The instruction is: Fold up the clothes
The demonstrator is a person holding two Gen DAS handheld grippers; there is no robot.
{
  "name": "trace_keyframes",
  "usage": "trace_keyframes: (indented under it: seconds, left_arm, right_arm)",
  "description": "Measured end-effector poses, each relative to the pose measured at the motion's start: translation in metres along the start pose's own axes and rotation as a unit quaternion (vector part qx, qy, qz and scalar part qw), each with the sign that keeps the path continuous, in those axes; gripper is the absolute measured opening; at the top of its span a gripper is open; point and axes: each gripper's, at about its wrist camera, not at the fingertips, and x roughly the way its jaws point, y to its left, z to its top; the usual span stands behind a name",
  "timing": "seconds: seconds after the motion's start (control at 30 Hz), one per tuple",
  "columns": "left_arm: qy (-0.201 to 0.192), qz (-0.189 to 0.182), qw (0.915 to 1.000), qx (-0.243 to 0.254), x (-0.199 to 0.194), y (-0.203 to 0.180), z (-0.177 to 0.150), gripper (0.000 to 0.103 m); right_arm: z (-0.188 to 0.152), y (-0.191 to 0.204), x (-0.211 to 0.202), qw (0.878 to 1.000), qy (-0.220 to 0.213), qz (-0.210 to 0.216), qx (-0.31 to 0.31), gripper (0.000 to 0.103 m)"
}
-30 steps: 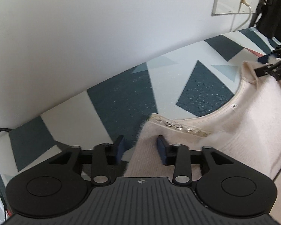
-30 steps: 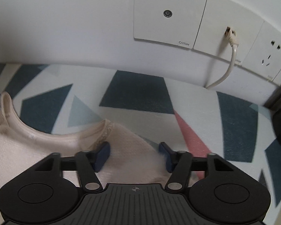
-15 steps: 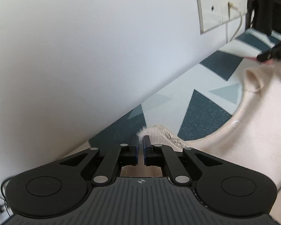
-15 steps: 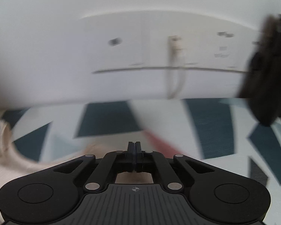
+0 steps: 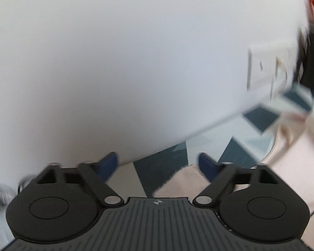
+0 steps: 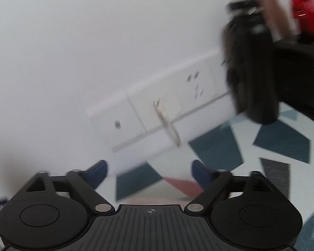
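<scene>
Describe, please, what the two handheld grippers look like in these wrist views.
Both the left gripper and right gripper look alike: matte black plastic bodies with ribbed centres, two round discs, silver pivot pins, a small crosshair mark, and dark blue finger pads.

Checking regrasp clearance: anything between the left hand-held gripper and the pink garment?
Nothing visible. In the left wrist view the left hand-held gripper has its jaws opening, pads clear of cloth; the pink garment lies just below and ahead on the patterned tabletop, with no other object between them.
</scene>
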Motion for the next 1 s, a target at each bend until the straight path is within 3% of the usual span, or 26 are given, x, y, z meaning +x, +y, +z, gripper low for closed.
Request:
trace_keyframes:
  seconds: [0.1, 0.2, 0.27, 0.33, 0.47, 0.5, 0.57, 0.67, 0.8, 0.83, 0.87, 1.0]
  left_arm:
    - [0.007, -0.018, 0.9966, -0.080, -0.036, 0.006, -0.017, 0.097]
    - [0.023, -0.012, 0.9939, -0.107, -0.067, -0.002, -0.046, 0.097]
    - [0.043, 0.009, 0.9937, -0.104, -0.082, -0.016, -0.070, 0.097]
    - [0.068, 0.023, 0.9934, -0.089, -0.092, -0.031, -0.095, 0.097]
    - [0.108, 0.067, 0.9913, -0.032, -0.100, -0.062, -0.134, 0.097]
    - [0.110, 0.080, 0.9905, -0.024, -0.098, -0.066, -0.140, 0.097]
    - [0.108, 0.107, 0.9880, -0.027, -0.091, -0.071, -0.147, 0.097]
    - [0.120, 0.138, 0.9803, -0.074, -0.077, -0.065, -0.148, 0.095]
    - [0.135, 0.154, 0.9713, -0.121, -0.068, -0.052, -0.152, 0.095]
    - [0.136, 0.155, 0.9705, -0.125, -0.070, -0.051, -0.153, 0.095]
    - [0.141, 0.160, 0.9691, -0.124, -0.073, -0.052, -0.153, 0.095]
    - [0.138, 0.162, 0.9684, -0.130, -0.101, -0.055, -0.151, 0.095]
  right_arm:
    - [-0.002, -0.012, -0.039, 1.000, -0.021, -0.001, 0.014, 0.102]
    - [-0.010, -0.020, -0.066, 1.000, 0.008, -0.017, -0.022, 0.101]
    - [-0.028, -0.018, -0.068, 0.996, 0.062, 0.004, -0.069, 0.089]
    - [-0.049, -0.010, -0.064, 0.986, 0.117, 0.014, -0.116, 0.084]
    - [-0.088, 0.001, -0.048, 0.963, 0.173, -0.025, -0.207, 0.082]
    - [-0.092, -0.002, -0.044, 0.960, 0.175, -0.042, -0.214, 0.077]
    - [-0.097, -0.012, -0.039, 0.959, 0.177, -0.068, -0.212, 0.043]
    - [-0.086, -0.039, -0.040, 0.975, 0.173, -0.053, -0.130, 0.035]
    - [-0.090, -0.049, -0.043, 0.979, 0.169, -0.050, -0.107, 0.036]
    - [-0.091, -0.052, -0.043, 0.979, 0.168, -0.052, -0.101, 0.044]
    - [-0.089, -0.055, -0.044, 0.980, 0.168, -0.057, -0.088, 0.058]
    - [-0.078, -0.064, -0.067, 0.988, 0.142, -0.048, -0.040, 0.083]
